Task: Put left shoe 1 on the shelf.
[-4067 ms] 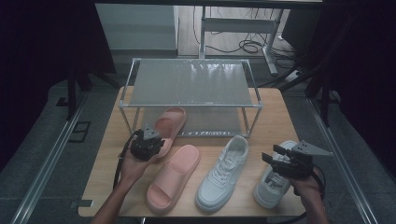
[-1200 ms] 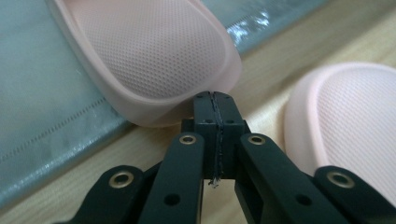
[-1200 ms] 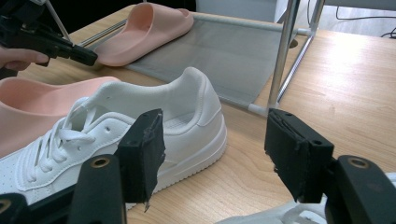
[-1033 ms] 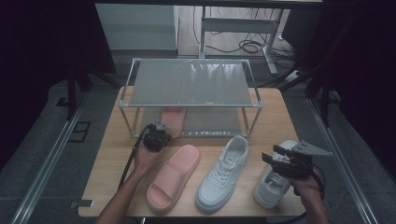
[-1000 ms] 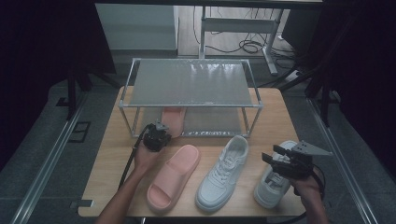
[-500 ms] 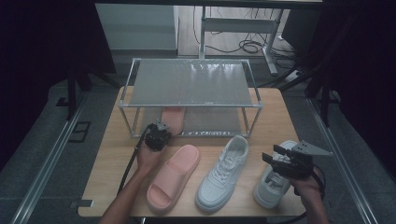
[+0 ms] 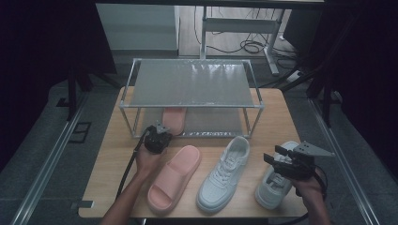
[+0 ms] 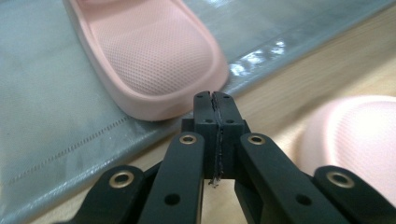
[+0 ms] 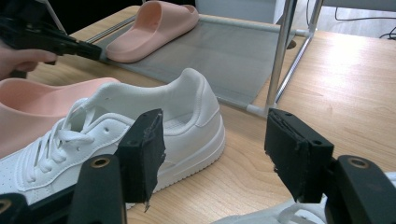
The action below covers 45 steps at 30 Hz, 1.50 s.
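One pink slide (image 7: pixel 172 119) (image 8: pixel 154 51) (image 9: pixel 149 28) lies on the lower shelf of a metal shoe rack (image 7: pixel 192 82). My left gripper (image 7: pixel 157 137) (image 8: pixel 214 99) is shut with nothing between its jaws. Its tips sit right at that slide's near end; whether they touch it I cannot tell. The other pink slide (image 7: pixel 173 176) (image 8: pixel 355 140) lies on the table beside a white sneaker (image 7: pixel 225 171) (image 9: pixel 140 126). My right gripper (image 7: pixel 273 158) (image 9: pixel 215 144) stands open above the second white sneaker (image 7: pixel 274 187), gripping nothing.
The rack's grey mesh lower shelf (image 8: pixel 46 93) (image 9: pixel 233 51) has room to the right of the slide. Its metal post (image 9: pixel 280 56) stands behind the sneaker. The wooden table (image 7: pixel 281 122) ends close behind the rack. My left gripper (image 9: pixel 70 44) shows far off in the right gripper view.
Since the earliest frame the pink slide went from the table's left side onto the rack's lower shelf, and the left hand followed it. Over the last second nothing visibly moved.
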Tool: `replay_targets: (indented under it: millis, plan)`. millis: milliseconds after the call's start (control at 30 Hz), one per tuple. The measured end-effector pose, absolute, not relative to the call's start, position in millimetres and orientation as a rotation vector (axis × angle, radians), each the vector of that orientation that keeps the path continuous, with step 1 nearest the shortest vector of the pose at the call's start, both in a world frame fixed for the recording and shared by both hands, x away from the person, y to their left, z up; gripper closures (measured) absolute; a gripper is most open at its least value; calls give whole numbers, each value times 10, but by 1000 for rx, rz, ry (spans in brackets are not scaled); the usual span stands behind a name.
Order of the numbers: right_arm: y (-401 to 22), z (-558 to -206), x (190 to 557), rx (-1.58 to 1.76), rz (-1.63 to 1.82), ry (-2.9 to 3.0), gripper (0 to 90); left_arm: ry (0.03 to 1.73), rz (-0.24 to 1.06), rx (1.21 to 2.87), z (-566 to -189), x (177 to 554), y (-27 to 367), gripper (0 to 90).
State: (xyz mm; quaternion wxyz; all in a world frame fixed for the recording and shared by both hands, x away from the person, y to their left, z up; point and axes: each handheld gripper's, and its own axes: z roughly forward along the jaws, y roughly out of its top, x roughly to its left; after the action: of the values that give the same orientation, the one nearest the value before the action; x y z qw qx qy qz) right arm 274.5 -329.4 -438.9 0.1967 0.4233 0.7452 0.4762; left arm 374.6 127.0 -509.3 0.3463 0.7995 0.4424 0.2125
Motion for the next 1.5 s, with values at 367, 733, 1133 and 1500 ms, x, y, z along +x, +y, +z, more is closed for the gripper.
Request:
replay_targets:
  millis: [367, 733, 1133, 1500]
  plan:
    - [-3281, -4387, 2740, 1182, 1328, 2087, 381, 1077, 477, 2010, -4858, 3221, 1448, 900]
    - [-3268, -4392, 2737, 1181, 1328, 2094, 381, 1058, 412, 1922, -4806, 2790, 1668, 900]
    - [-3287, -4383, 2732, 1186, 1333, 2083, 381, 1061, 376, 1935, -4825, 2554, 1755, 900]
    - [-3262, -4367, 2737, 1169, 1332, 2090, 381, 955, 334, 1954, -4659, 2343, 1571, 900]
